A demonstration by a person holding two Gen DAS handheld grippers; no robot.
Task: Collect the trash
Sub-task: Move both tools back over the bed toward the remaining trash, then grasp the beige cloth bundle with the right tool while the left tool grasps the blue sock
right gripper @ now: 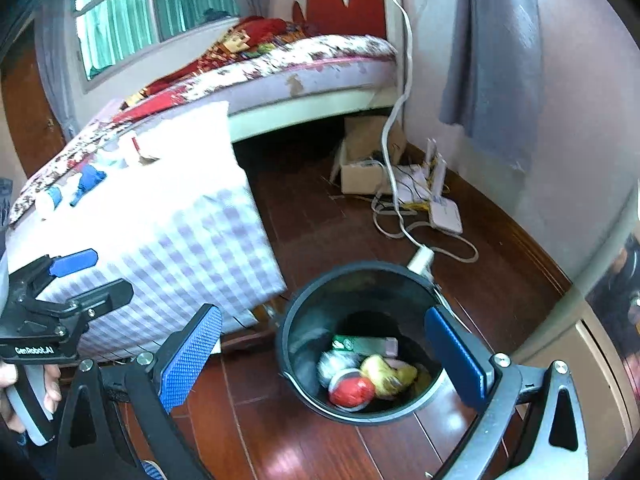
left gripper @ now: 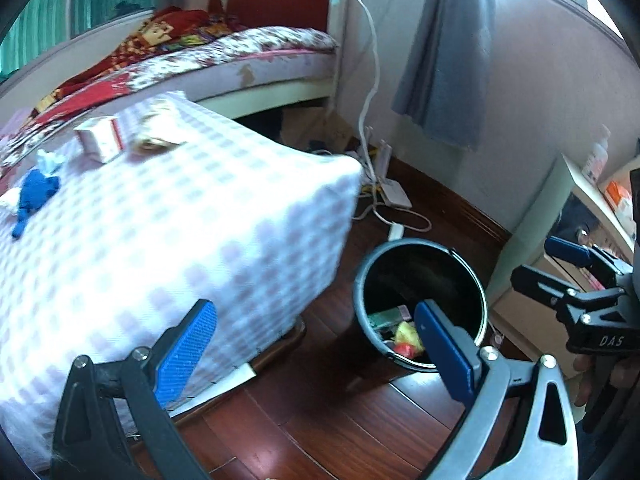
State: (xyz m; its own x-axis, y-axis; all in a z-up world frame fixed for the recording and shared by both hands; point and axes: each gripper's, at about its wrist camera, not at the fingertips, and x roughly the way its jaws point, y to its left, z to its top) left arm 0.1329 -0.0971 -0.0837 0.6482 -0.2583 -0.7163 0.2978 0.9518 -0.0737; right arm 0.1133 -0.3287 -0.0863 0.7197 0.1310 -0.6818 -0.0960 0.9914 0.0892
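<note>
The room had a dark red wooden floor [right gripper: 320,232] with a glossy finish. A desk [left gripper: 200,216] covered in a lilac-and-white checked cloth stood at 9 o'clock of the black trash bin [right gripper: 304,328], near it but apart. On the desk lay a small white box [left gripper: 100,138], a crumpled wrapper [left gripper: 154,144], a blue cloth item [left gripper: 34,196] and a crumpled tissue [left gripper: 48,160]. The bin stood on the floor and held a green-and-white packet [right gripper: 364,346], a yellow wrapper [right gripper: 386,374], a red item [right gripper: 352,392] and a grey wad [right gripper: 334,362].

Behind the desk, at 12 o'clock, was a bed [right gripper: 304,68] with a floral mattress and a red heart-shaped headboard [right gripper: 344,0]. At 1 o'clock of the bin, white cables [right gripper: 404,216] and a white router [right gripper: 446,216] lay by the wall beside an open cardboard box [right gripper: 360,172]. A blue-grey cloth [right gripper: 496,60] hung on the wall.

The left gripper [left gripper: 316,344] had its fingers spread wide, holding nothing. The right gripper [right gripper: 324,356] was likewise spread and empty, positioned above the bin.
</note>
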